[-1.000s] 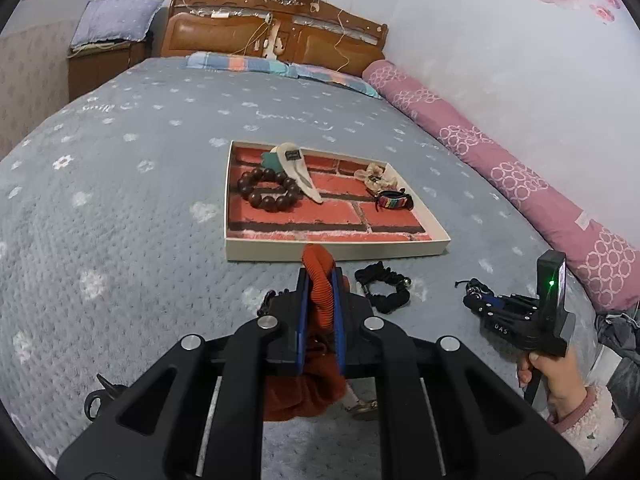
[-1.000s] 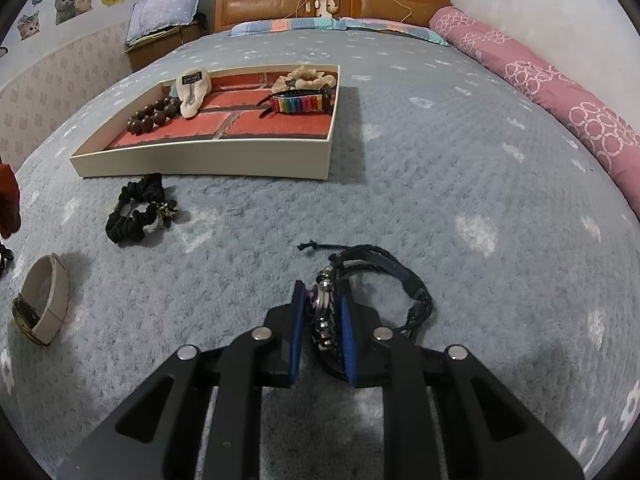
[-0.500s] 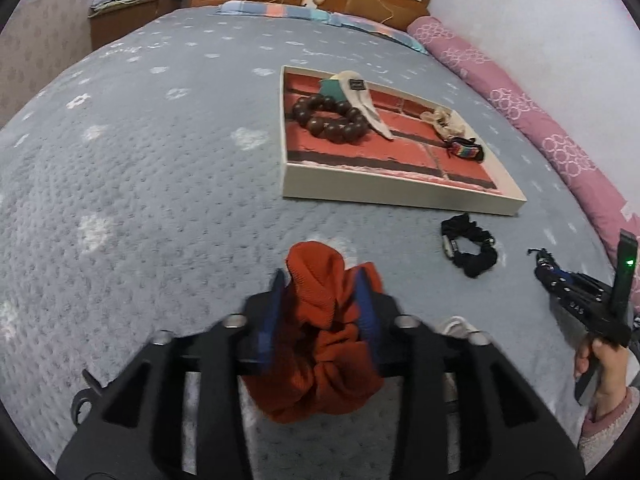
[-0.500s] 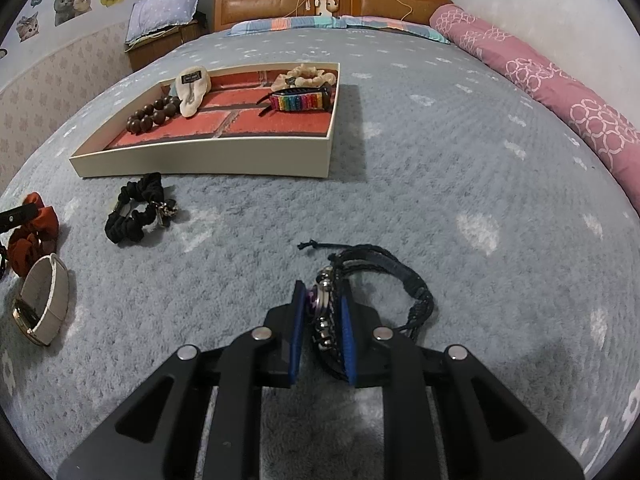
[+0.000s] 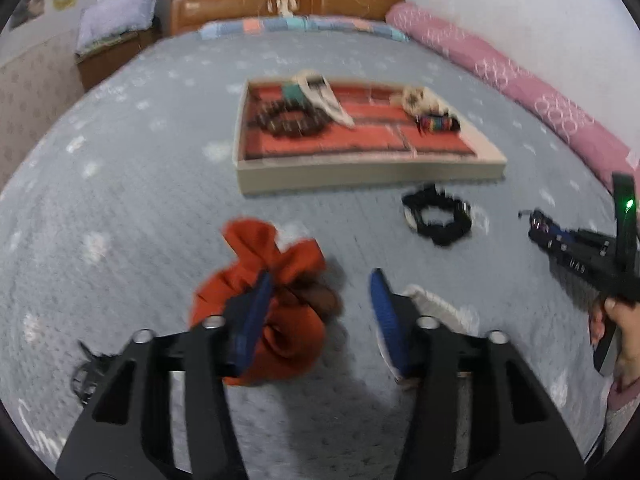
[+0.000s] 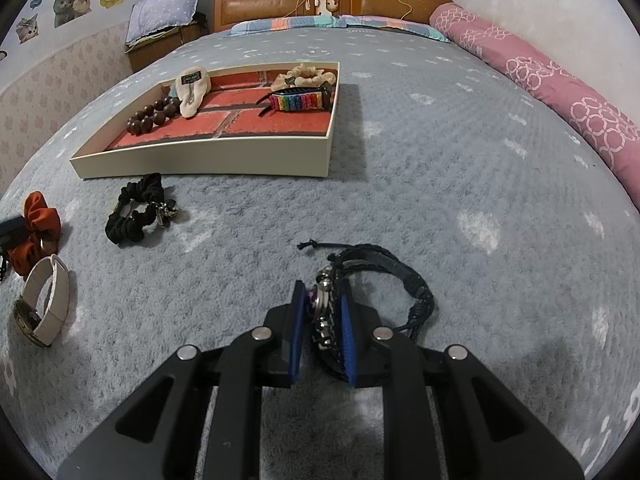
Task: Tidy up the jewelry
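In the left wrist view my left gripper (image 5: 320, 276) stands open low over the grey bedspread. An orange scrunchie (image 5: 260, 300) lies on the bed against the left finger (image 5: 250, 320), and the right pad is clear of it. A white watch strap (image 5: 436, 308) lies just behind the right finger. My right gripper (image 6: 324, 300) is shut on a black braided bracelet (image 6: 384, 272) that rests on the bed. The cream tray (image 6: 208, 160) with a brick-red floor holds a wooden bead bracelet (image 6: 154, 116), a rainbow bracelet (image 6: 298, 100) and a beige scrunchie (image 6: 304, 74).
A black scrunchie (image 6: 140, 212) lies in front of the tray (image 5: 360, 176). A small dark item (image 5: 86, 372) sits at the left gripper's lower left. A pink bolster (image 6: 560, 92) runs along the right wall. A hand (image 5: 624, 320) holds the right gripper (image 5: 560, 240).
My left gripper has sunk toward the bed and opened, letting go of the orange scrunchie, which now lies on the bedspread. The right gripper has kept still on the black bracelet.
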Demonstrator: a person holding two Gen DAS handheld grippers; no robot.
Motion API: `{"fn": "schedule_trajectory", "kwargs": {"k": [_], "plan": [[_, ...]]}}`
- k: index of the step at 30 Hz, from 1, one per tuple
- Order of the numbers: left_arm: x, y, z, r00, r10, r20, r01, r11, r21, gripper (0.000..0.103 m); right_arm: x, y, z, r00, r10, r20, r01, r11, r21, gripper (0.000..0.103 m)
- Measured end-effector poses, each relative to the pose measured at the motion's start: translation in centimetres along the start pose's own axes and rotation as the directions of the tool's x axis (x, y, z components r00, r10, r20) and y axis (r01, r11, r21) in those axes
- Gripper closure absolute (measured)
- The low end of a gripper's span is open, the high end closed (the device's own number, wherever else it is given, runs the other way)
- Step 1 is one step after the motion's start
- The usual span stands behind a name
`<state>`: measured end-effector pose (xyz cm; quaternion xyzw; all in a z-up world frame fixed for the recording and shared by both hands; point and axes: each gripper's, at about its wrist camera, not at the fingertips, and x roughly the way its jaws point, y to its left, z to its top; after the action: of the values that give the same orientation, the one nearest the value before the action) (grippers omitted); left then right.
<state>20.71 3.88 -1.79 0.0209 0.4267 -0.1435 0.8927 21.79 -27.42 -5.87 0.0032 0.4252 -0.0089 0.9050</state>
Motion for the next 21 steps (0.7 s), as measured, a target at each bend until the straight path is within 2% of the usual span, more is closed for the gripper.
{"fn": "schedule_trajectory", "kwargs": {"k": [5,10,21], "plan": [[1.4,0.5,0.0,0.999,0.03,-0.016,-0.031,0.999,-0.028,0.062,0.0,0.0,0.0,1.0,0.0,0.0,0.0,1.0,0.0,0.086],[3.5,0.6,-0.1,0.997,0.051,-0.049,-0.052,0.999,-0.011,0.062,0.0,0.0,0.0,1.0,0.001,0.0,-0.001,1.0,0.001,0.086],[4.3,1.1,0.2,0.998,0.032,-0.056,-0.032,0.999,-0.009,0.067,0.1,0.0,0.0,1.0,0.005,-0.001,-0.005,1.0,0.007,0.086]]}}
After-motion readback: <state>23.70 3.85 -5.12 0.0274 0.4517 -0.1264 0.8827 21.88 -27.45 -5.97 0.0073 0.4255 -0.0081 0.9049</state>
